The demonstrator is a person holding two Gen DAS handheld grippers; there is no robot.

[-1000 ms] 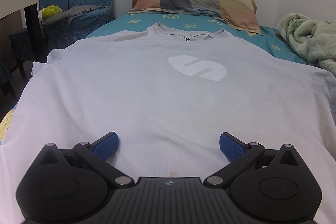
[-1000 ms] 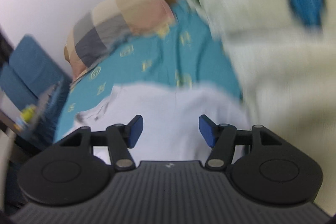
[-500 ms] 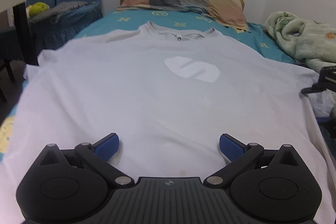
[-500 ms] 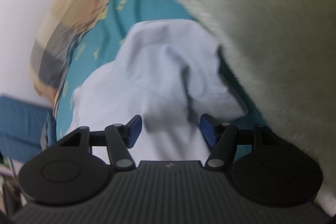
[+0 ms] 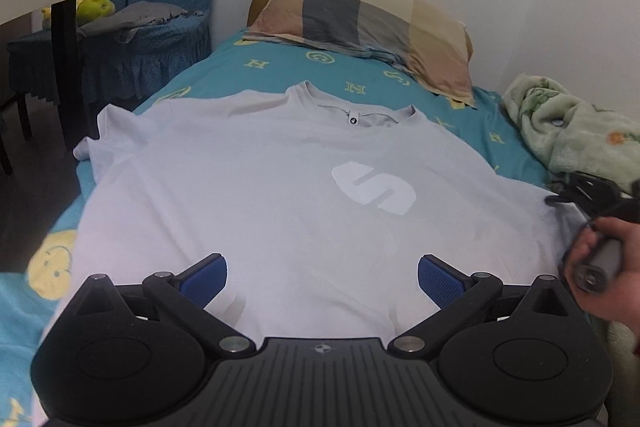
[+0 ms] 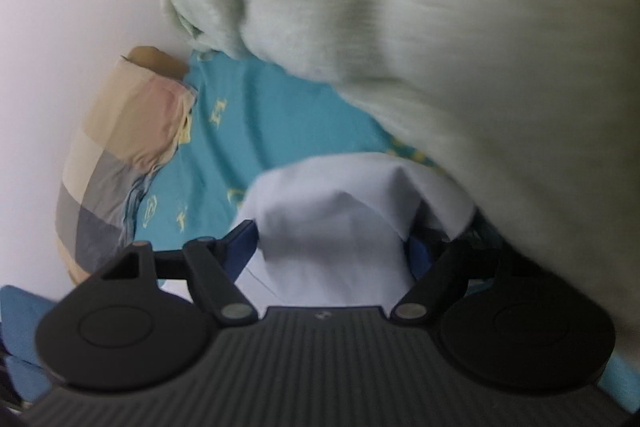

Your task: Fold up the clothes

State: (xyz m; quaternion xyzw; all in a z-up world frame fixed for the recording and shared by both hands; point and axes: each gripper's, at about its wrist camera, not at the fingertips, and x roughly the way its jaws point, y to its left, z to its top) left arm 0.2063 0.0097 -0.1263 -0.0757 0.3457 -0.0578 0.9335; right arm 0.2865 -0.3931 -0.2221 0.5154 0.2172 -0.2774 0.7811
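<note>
A pale T-shirt (image 5: pixel 280 195) lies spread face up on the bed (image 5: pixel 256 71), and the main risk is a poor grab at its right sleeve (image 6: pixel 340 227). The right gripper (image 6: pixel 332 247) has its jaws around that bunched sleeve; they have just been opening wider, and the pads do not look pressed on the cloth, so I judge it not yet gripped. If they close too shallowly, only the top layer or a small pinch may come up, and the fold would be skewed or slip out midway. The green blanket (image 6: pixel 460 47) is heaped right beside the sleeve and could be caught in the jaws or dragged onto the shirt. The right-wrist view is blurred, so the exact contact is hard to tell. The left gripper (image 5: pixel 320 279) hangs over the shirt's lower part with its jaws spread wide and nothing between them; with no hold on that side, a pull on the right sleeve could slide the whole shirt across the sheet and wrinkle it. The shirt's long axis runs from the hem near the left gripper to the collar (image 5: pixel 352 111), which points toward the pillow (image 5: pixel 360 23); the sleeves reach out to the bed's sides, the left one (image 5: pixel 100 135) close to the edge.
</note>
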